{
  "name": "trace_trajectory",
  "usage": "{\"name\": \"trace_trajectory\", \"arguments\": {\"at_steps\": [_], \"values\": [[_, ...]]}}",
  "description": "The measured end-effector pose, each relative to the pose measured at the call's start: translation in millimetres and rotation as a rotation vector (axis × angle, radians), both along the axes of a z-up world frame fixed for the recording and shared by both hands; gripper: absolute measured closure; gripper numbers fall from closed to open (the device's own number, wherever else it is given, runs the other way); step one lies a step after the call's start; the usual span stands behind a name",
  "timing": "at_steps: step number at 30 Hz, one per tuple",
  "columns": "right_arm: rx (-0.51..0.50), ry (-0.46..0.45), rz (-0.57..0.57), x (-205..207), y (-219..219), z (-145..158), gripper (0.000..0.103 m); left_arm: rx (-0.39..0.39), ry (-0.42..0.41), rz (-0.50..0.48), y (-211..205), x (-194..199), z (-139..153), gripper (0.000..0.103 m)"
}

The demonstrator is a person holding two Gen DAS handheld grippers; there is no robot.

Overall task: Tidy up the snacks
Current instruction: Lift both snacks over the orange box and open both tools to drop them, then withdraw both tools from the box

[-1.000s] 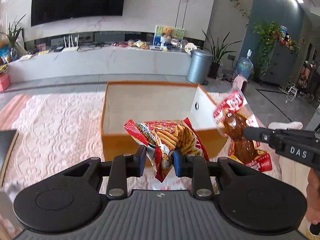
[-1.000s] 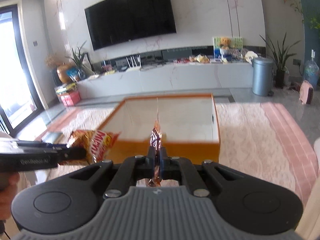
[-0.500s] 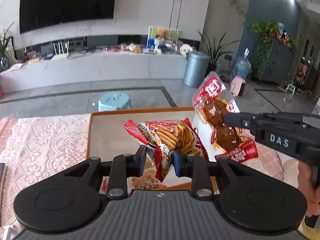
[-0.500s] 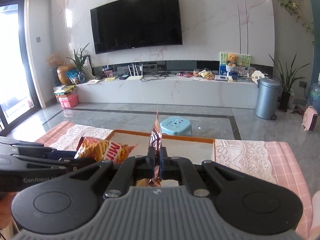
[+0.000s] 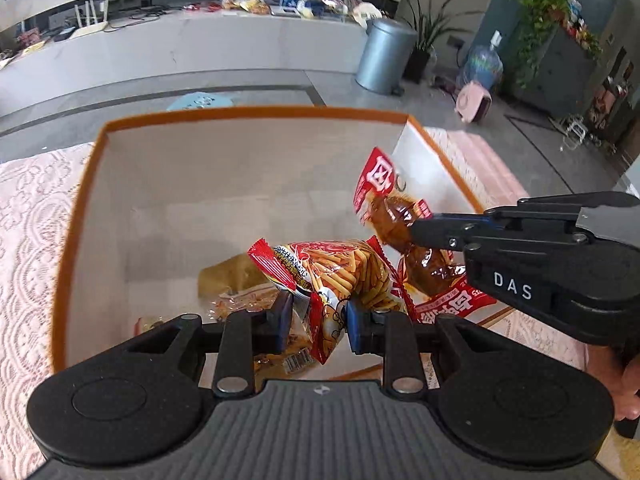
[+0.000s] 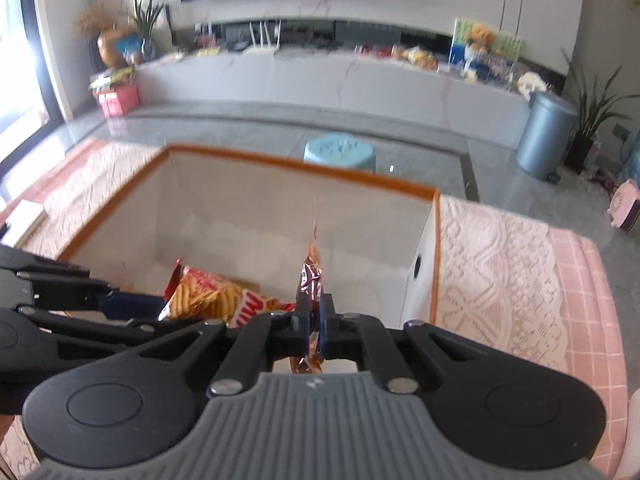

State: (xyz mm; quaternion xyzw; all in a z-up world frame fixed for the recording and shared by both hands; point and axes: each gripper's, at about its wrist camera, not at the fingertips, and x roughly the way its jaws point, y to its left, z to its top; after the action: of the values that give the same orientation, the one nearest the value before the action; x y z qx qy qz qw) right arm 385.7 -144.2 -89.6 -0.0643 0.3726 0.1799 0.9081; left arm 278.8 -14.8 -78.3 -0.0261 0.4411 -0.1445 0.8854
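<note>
The bottom of the orange-rimmed box (image 5: 76,216) is partly hidden by the gripper bodies, and the packets lying there (image 5: 240,284) are hard to make out. At lower centre, the fry-stick bag (image 5: 340,272) is clamped between the left gripper (image 5: 318,316). At centre right, the brown meat packet (image 5: 404,236) is pinched edge-on by the right gripper (image 6: 316,322), over the box.

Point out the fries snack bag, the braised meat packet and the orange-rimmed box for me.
fries snack bag (image 5: 340,272), left wrist view, on the printed front.
braised meat packet (image 5: 394,220), left wrist view, on the brown clear middle.
orange-rimmed box (image 5: 256,112), left wrist view, on the far rim.
</note>
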Motion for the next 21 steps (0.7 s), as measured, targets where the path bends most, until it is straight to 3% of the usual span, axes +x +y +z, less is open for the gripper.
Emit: {"name": "trace_trajectory", "arguments": {"at_steps": [7, 16, 20, 21], "values": [[-0.042, 0.113, -0.023, 22, 3, -18, 0.103, 0.058, 0.033, -0.029, -14, 11, -13, 0.073], [-0.094, 0.209, -0.036, 32, 10, -32, 0.103, 0.069, 0.070, -0.003, -21, 21, -15, 0.071], [-0.082, 0.228, -0.049, 32, 10, -31, 0.103, 0.066, 0.085, 0.018, -20, 23, -18, 0.069], [-0.085, 0.229, -0.052, 31, 10, -31, 0.103, 0.067, 0.081, 0.020, -21, 23, -18, 0.063]]}}
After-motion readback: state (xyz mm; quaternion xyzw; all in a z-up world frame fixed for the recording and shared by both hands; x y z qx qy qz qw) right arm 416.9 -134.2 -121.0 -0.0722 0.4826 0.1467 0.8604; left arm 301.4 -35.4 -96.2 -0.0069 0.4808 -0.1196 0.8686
